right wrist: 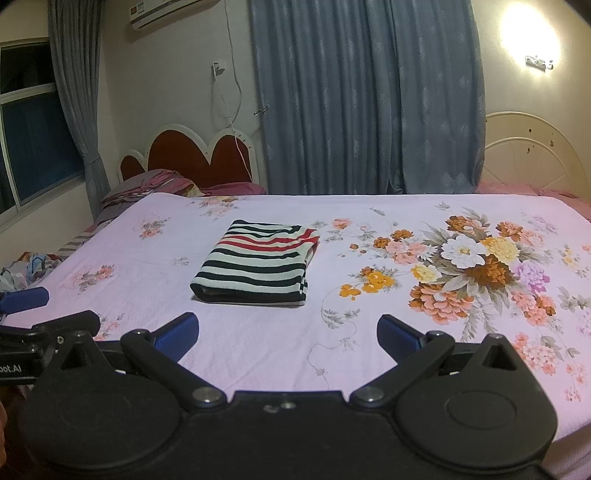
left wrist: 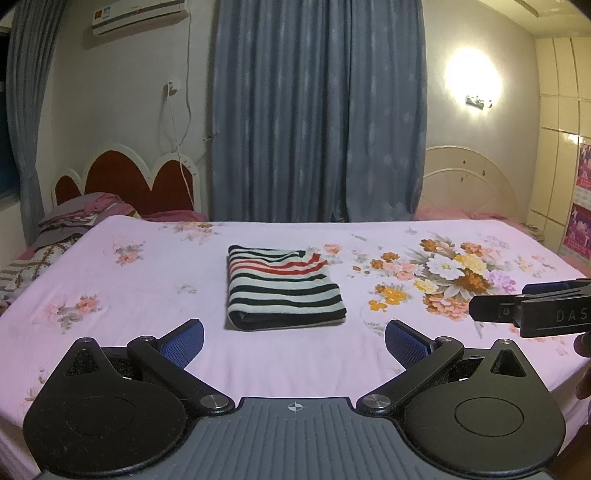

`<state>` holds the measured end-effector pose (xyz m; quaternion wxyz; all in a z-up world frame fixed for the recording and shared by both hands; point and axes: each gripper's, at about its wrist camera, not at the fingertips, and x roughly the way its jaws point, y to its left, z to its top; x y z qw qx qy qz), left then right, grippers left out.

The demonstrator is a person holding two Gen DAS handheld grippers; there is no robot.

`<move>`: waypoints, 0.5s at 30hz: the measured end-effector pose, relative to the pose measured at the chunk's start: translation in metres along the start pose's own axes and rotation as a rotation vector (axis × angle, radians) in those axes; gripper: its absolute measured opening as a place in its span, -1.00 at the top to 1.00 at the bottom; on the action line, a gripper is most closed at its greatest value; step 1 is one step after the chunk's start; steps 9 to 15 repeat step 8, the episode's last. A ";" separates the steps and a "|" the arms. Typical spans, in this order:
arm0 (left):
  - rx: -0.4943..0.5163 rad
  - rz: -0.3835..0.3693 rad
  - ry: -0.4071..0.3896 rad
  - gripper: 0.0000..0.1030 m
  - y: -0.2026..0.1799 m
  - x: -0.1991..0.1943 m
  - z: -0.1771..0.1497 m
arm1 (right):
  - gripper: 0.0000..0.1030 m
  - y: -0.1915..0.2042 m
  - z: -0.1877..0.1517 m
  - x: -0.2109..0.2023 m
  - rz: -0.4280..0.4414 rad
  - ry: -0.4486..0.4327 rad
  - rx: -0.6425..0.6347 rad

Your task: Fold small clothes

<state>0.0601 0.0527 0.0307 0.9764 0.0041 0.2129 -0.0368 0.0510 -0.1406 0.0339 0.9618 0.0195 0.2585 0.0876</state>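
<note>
- A pink bed sheet (left wrist: 147, 325) with printed flowers covers the bed; a big flower bunch (right wrist: 476, 266) lies on its right part.
- A folded striped shirt (left wrist: 280, 288) lies flat near the middle of the sheet, apart from both grippers.
- The left gripper (left wrist: 293, 341) is spread wide, holding nothing.
- The right gripper (right wrist: 287, 332) is spread wide too, also holding nothing.
- Behind the bed hang blue curtains (left wrist: 317, 110); a red heart-shaped headboard (right wrist: 199, 155), an air conditioner (left wrist: 136, 16) and a lit wall lamp (right wrist: 532, 40) line the wall.
</note>
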 end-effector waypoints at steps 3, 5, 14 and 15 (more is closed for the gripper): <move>0.001 0.001 -0.015 -1.00 0.001 0.001 0.000 | -0.98 0.001 0.000 0.000 -0.001 0.000 0.000; 0.003 0.001 -0.027 -1.00 0.001 0.001 0.000 | -0.98 0.001 0.000 0.000 0.001 0.000 0.000; -0.002 0.006 -0.030 -1.00 0.000 0.002 0.000 | -0.98 0.000 0.000 0.003 0.005 0.002 -0.005; -0.002 0.006 -0.030 -1.00 0.000 0.002 0.000 | -0.98 0.000 0.000 0.003 0.005 0.002 -0.005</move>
